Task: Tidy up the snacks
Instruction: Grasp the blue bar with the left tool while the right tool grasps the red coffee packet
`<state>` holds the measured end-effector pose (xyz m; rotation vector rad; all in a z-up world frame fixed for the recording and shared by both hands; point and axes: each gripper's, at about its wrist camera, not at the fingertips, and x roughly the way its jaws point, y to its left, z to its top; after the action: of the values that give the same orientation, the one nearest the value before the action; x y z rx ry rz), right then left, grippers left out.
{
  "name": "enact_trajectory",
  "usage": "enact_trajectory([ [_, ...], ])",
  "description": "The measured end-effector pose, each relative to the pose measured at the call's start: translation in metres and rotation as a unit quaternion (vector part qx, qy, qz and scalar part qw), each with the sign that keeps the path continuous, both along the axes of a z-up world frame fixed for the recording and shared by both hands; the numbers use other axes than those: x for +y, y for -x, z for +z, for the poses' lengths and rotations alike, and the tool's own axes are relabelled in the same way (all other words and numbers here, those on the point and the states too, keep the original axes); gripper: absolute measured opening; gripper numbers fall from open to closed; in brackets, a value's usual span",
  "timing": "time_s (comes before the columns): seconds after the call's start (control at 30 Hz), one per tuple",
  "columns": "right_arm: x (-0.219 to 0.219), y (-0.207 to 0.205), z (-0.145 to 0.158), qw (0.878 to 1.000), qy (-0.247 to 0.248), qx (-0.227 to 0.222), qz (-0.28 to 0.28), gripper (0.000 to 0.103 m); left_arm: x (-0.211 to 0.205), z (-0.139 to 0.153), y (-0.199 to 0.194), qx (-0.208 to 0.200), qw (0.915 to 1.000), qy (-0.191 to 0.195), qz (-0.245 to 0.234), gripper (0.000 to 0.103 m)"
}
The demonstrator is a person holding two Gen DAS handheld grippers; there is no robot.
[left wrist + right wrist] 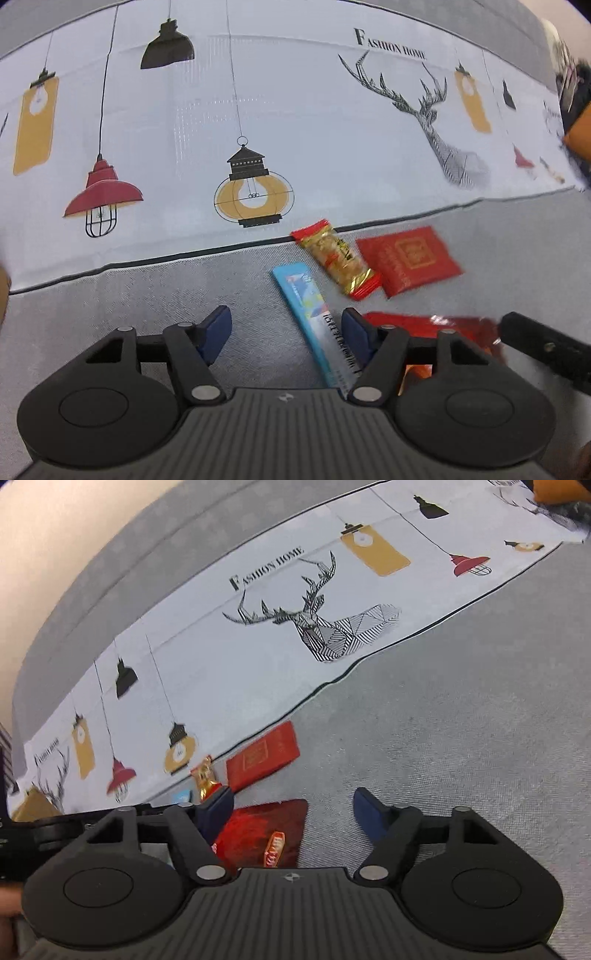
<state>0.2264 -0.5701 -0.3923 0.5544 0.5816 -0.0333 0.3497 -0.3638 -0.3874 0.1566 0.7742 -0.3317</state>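
Note:
Four snacks lie on a grey fabric surface (147, 295). A long blue bar (310, 314) lies between the fingers of my left gripper (286, 332), close to its right pad; the jaws stand apart and the left pad is clear of it. Beyond it are a gold-and-red wrapped snack (336, 264) and a flat red packet (408, 260). A shiny red bag (269, 830) lies under my right gripper (293, 812), which is open, its right pad clear of the bag. The red packet (264, 757) and the gold snack (205, 779) lie further off.
A white cloth (295, 129) printed with lamps and a deer head covers the surface behind the snacks. An orange object (580, 136) sits at the far right edge. The right gripper's finger (535, 343) reaches in beside my left gripper.

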Motion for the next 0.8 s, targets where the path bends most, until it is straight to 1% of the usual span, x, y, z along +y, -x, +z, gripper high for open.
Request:
enact_trajectory([
  [0.03, 0.002, 0.000, 0.000, 1.000, 0.002, 0.005, 0.010, 0.073, -0.003, -0.002, 0.002, -0.011, 0.9998, -0.014, -0.011, 0.071],
  [0.07, 0.006, 0.000, 0.000, 0.999, 0.021, 0.012, 0.027, 0.073, -0.004, -0.003, 0.003, -0.016, 0.9995, -0.021, -0.018, 0.071],
  [0.1, 0.013, 0.000, 0.000, 0.998, 0.051, 0.020, 0.044, 0.073, -0.004, -0.004, 0.003, -0.016, 0.9994, -0.022, -0.020, 0.071],
  [0.13, 0.023, 0.000, 0.001, 0.994, 0.090, 0.028, 0.059, 0.073, -0.003, -0.004, 0.002, -0.013, 0.9996, -0.018, -0.019, 0.071],
  [0.17, 0.034, -0.003, 0.002, 0.988, 0.133, 0.039, 0.069, 0.073, -0.002, -0.004, 0.001, -0.011, 0.9996, -0.018, -0.019, 0.068],
  [0.2, 0.041, -0.004, 0.003, 0.985, 0.153, 0.046, 0.070, 0.073, -0.002, -0.004, 0.002, -0.012, 0.9995, -0.018, -0.021, 0.065],
  [0.23, 0.046, -0.006, 0.004, 0.983, 0.164, 0.052, 0.069, 0.073, -0.002, -0.004, 0.004, -0.014, 0.9994, -0.019, -0.025, 0.055],
  [0.27, 0.048, -0.008, 0.005, 0.983, 0.164, 0.055, 0.070, 0.072, -0.003, -0.003, 0.006, -0.016, 0.9992, -0.019, -0.031, 0.041],
  [0.3, 0.050, -0.009, 0.005, 0.982, 0.164, 0.052, 0.074, 0.057, -0.003, -0.002, 0.009, -0.016, 0.9990, -0.019, -0.036, 0.033],
  [0.33, 0.050, -0.009, 0.006, 0.983, 0.156, 0.047, 0.083, 0.012, -0.003, -0.001, 0.012, -0.015, 0.9989, -0.022, -0.039, 0.022],
  [0.37, 0.051, -0.011, 0.004, 0.982, 0.161, 0.055, 0.082, 0.000, -0.003, -0.001, 0.015, -0.013, 0.9986, -0.028, -0.044, 0.018],
  [0.4, 0.051, -0.010, 0.002, 0.980, 0.169, 0.049, 0.089, 0.000, -0.003, 0.000, 0.017, -0.013, 0.9982, -0.034, -0.048, 0.018],
  [0.43, 0.048, -0.010, 0.002, 0.981, 0.163, 0.045, 0.091, 0.000, -0.002, 0.001, 0.020, -0.012, 0.9980, -0.038, -0.050, 0.016],
  [0.5, 0.037, -0.009, 0.002, 0.988, 0.127, 0.042, 0.078, 0.000, 0.005, 0.004, 0.022, -0.001, 0.9982, -0.036, -0.048, 0.014],
  [0.53, 0.035, -0.006, 0.005, 0.989, 0.121, 0.042, 0.071, 0.000, 0.010, 0.006, 0.023, 0.006, 0.9985, -0.031, -0.045, 0.012],
  [0.6, 0.027, -0.003, 0.006, 0.992, 0.108, 0.043, 0.055, 0.000, 0.019, 0.008, 0.025, 0.018, 0.9989, -0.022, -0.038, 0.012],
  [0.7, 0.025, 0.002, 0.004, 0.996, 0.066, 0.041, 0.047, 0.000, 0.033, 0.011, 0.030, 0.023, 0.9992, -0.021, -0.024, 0.011],
  [0.73, 0.028, 0.002, 0.004, 0.996, 0.066, 0.046, 0.040, 0.003, 0.038, 0.010, 0.031, 0.023, 0.9993, -0.024, -0.017, 0.011],
  [0.77, 0.034, 0.001, 0.007, 0.995, 0.073, 0.049, 0.037, 0.007, 0.045, 0.010, 0.030, 0.024, 0.9994, -0.022, -0.011, 0.011],
  [0.8, 0.039, 0.000, 0.009, 0.995, 0.079, 0.048, 0.034, 0.028, 0.050, 0.009, 0.030, 0.023, 0.9995, -0.019, -0.007, 0.011],
])
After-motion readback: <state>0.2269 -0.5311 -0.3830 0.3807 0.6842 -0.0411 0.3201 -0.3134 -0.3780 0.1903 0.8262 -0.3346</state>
